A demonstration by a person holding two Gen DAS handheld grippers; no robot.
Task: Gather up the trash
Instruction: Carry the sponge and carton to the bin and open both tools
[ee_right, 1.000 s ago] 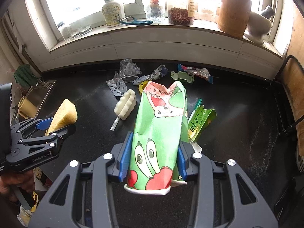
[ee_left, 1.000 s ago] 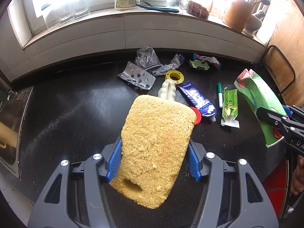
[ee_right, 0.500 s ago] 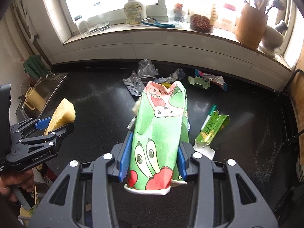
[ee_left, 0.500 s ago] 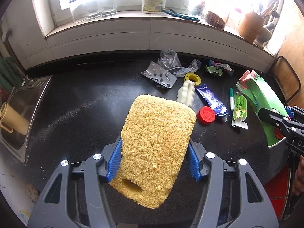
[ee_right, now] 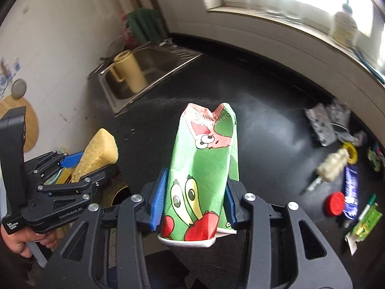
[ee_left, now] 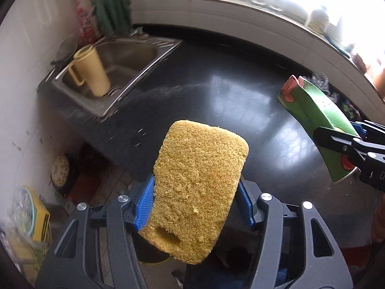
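Observation:
My left gripper (ee_left: 196, 203) is shut on a yellow sponge (ee_left: 197, 183), its blue pads pressing both sides; it hangs past the front edge of the black counter (ee_left: 216, 91). The same sponge (ee_right: 98, 151) shows at the left of the right wrist view, in the left gripper (ee_right: 79, 166). My right gripper (ee_right: 193, 200) is shut on a crumpled green cartoon carton (ee_right: 204, 168), held upright over the counter (ee_right: 264, 120). That carton (ee_left: 315, 120) appears at the right of the left wrist view. Loose trash lies at the counter's right: a blister pack (ee_right: 321, 125), white plastic piece (ee_right: 333, 165), blue tube (ee_right: 350, 192), red cap (ee_right: 335, 203), green wrapper (ee_right: 363, 224).
A steel sink (ee_left: 120, 72) holding a tan jug (ee_left: 90, 69) sits at the counter's left end. Below the counter edge the floor carries a round lid (ee_left: 60, 169) and a yellow box (ee_left: 39, 219). A windowsill with a bottle (ee_right: 344, 27) runs along the back.
Both grippers have swung left with their loads and rolled. The trash pile has slid to the right edge of view; the sink and the floor by the counter edge have come into view.

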